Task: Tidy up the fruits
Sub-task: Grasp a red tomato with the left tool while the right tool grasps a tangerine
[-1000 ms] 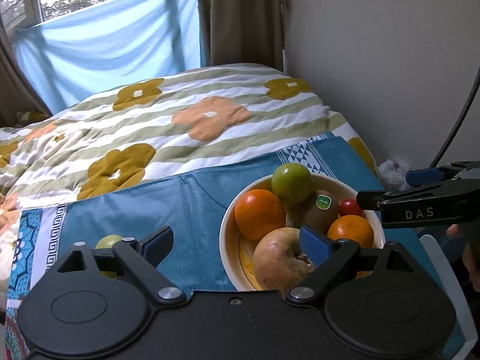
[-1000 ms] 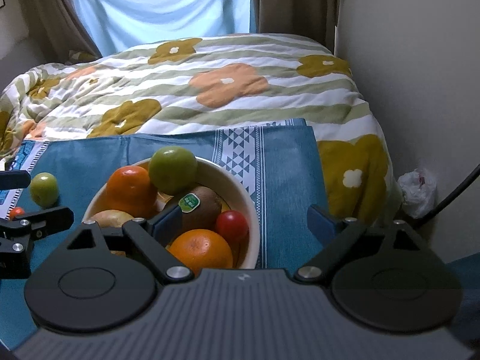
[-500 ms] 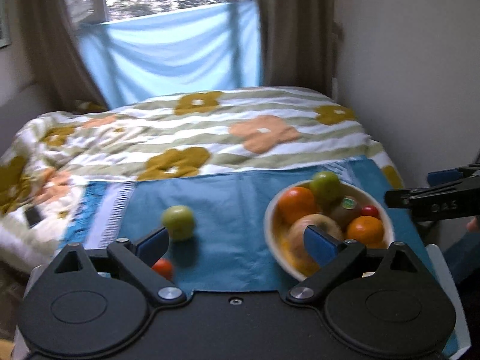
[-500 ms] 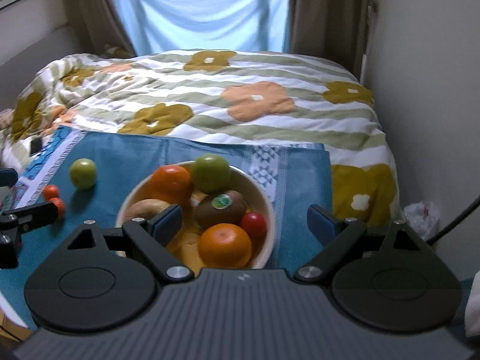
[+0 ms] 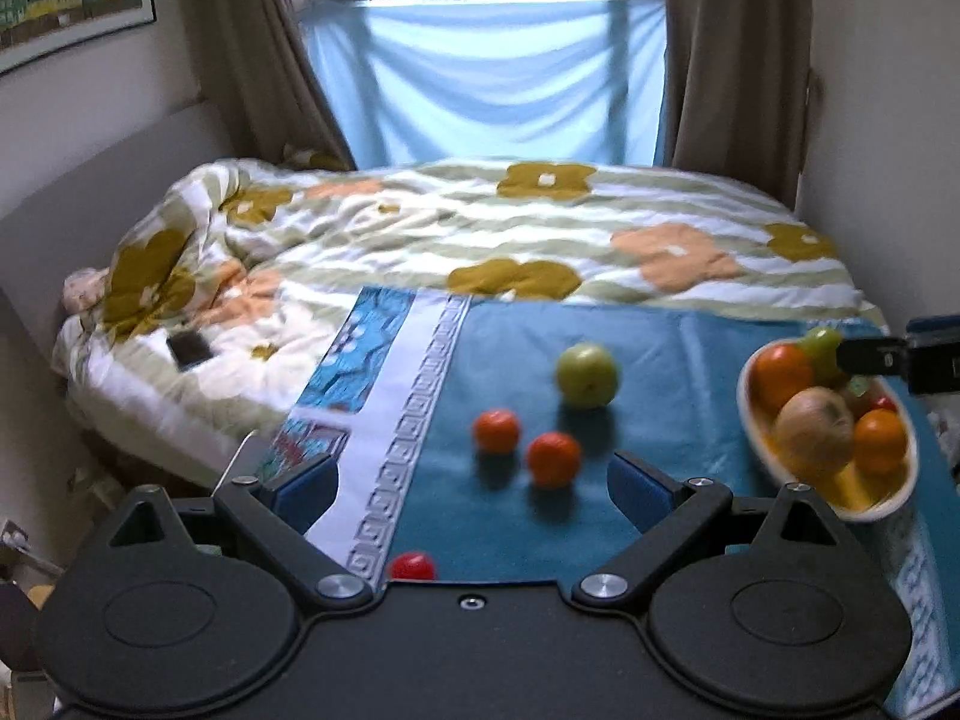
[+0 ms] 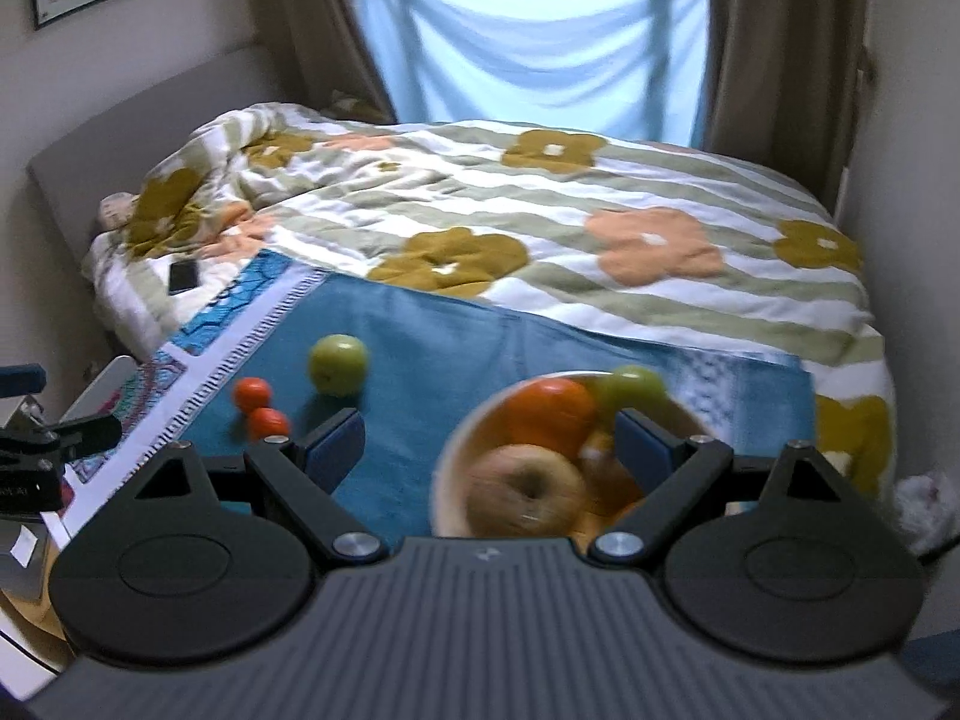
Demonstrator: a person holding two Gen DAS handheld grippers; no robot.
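Note:
A cream bowl [image 5: 744, 405] [image 6: 447, 462] holding several fruits sits on the blue cloth [image 5: 660, 348] [image 6: 432, 354] at the right. Inside it I see a brownish apple [image 5: 813, 426] [image 6: 525, 489], oranges [image 5: 780, 375] and a green fruit [image 6: 633, 387]. Loose on the cloth lie a green apple [image 5: 587, 373] [image 6: 337, 363], two small oranges [image 5: 496, 429] [image 5: 553, 459] [image 6: 252, 393] [image 6: 268, 422] and a small red fruit [image 5: 412, 566]. My left gripper [image 5: 474, 483] is open above the cloth's near edge, holding nothing. My right gripper [image 6: 489, 444] hangs open over the bowl's near side, empty.
The cloth lies on a bed with a flowered striped duvet [image 5: 540, 228]. A dark phone [image 5: 189, 348] [image 6: 183, 276] rests on the duvet at the left. Walls close in on the right, curtains and a window at the back. A crumpled white bag [image 6: 924, 498] lies by the right wall.
Both grippers have pulled back and up, so more of the bed shows. The left view swung left, bringing the loose fruits into sight. The bowl now sits between the right gripper's fingers.

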